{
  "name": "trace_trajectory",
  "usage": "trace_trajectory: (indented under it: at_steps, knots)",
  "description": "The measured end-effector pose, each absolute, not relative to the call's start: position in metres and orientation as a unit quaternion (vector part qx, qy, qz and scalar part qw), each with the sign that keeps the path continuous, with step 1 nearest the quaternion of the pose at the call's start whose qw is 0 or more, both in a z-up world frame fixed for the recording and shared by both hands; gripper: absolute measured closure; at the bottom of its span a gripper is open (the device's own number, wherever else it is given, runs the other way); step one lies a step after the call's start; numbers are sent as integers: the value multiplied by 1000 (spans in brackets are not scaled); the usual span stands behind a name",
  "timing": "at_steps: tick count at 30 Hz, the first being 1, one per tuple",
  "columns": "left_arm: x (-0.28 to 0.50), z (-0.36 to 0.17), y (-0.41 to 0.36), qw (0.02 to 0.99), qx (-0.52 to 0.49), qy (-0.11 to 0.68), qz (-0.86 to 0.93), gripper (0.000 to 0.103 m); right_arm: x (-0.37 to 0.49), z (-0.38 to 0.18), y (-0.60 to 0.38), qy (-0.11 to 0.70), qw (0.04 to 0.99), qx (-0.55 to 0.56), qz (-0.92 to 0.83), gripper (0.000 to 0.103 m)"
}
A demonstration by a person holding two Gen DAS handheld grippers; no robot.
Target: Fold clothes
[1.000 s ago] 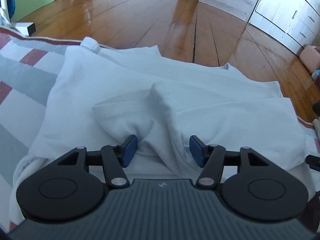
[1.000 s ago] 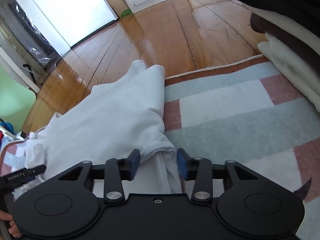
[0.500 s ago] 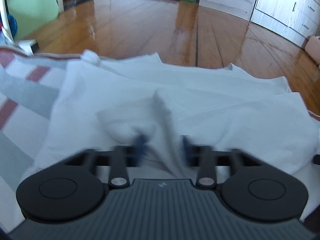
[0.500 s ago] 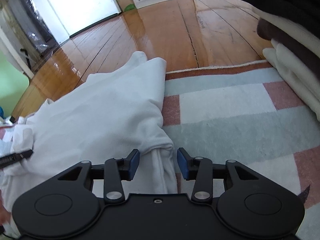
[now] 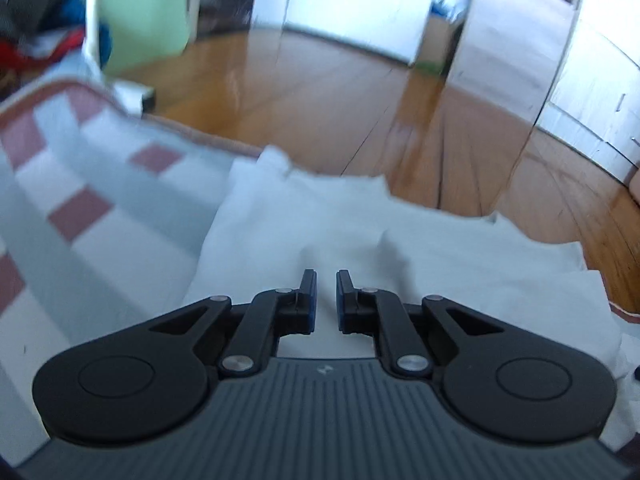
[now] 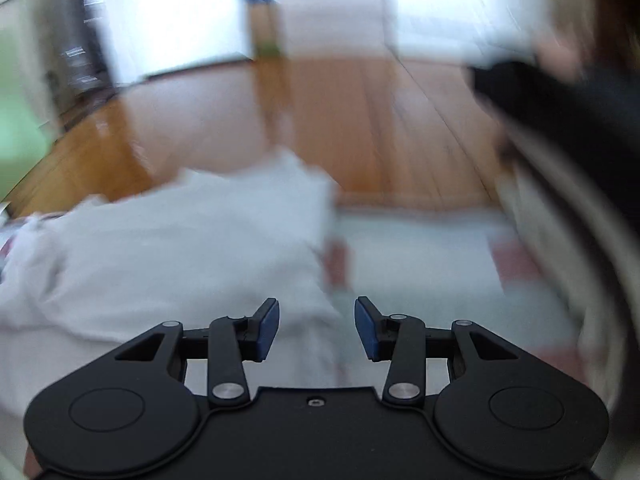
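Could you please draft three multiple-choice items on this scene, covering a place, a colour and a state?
1. Where does the white garment lie? A on the checked rug; B on a chair; C in a drawer.
2. Which colour joins grey and white in the rug? A green; B dull red; C yellow.
3. How is the garment? A rolled up; B hanging; C spread and rumpled.
Answers: A, it rests on the rug beside the wooden floor; B, dull red squares show; C, creases cross its spread cloth.

Garment on checked rug (far edge over floorboards), folded stack rightward.
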State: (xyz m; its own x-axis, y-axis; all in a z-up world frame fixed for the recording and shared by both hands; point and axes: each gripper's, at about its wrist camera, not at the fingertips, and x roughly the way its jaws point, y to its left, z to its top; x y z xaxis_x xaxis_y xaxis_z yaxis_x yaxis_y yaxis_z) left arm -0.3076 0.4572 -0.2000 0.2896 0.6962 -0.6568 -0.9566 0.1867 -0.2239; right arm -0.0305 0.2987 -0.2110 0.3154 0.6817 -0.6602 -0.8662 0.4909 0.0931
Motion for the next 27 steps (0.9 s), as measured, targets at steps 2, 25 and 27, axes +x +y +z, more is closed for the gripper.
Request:
trace_trajectory:
  at_steps: [2,25,27]
  knots:
    - [-310,-199,463,744,-328,224,537,88,-56,-200,323,350,736,-132,565,53]
    - [-389,-193,468,745,-400,202,494,59,-267,-246,426,231,545,-332,735,67]
    - [-383,-195,470,750,-396,203,490,54,-255,-239,424,258,561,-318,719,66]
